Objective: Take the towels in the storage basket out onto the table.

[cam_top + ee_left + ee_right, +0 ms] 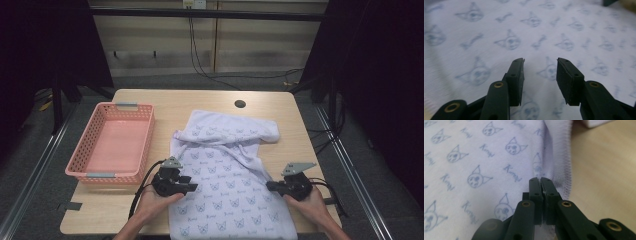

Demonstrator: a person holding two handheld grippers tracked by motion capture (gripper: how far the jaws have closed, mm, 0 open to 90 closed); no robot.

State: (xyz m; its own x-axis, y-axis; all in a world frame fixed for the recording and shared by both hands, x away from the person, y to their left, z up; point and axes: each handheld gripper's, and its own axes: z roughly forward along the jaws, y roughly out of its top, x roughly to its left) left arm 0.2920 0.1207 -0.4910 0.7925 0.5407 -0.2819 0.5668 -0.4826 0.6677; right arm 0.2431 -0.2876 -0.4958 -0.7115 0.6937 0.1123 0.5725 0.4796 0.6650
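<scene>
A pale lilac garment [225,170] printed with small cat faces lies spread on the wooden table [165,102], its upper part folded over. My left gripper [192,188] rests at the garment's left edge. In the left gripper view its jaws [540,62] stand apart over the printed cloth [536,32], with nothing pinched between them. My right gripper [270,186] sits at the garment's right edge. In the right gripper view its jaws [540,180] are closed together, with a thin sliver of the cloth [474,157] caught between the pads beside the stitched hem [566,170].
A pink plastic basket [145,145] stands on the left part of the table, with nothing in it. A dark round hole [240,104] is in the tabletop near the far edge. Cables hang behind the table, and bare wood shows to the right of the garment.
</scene>
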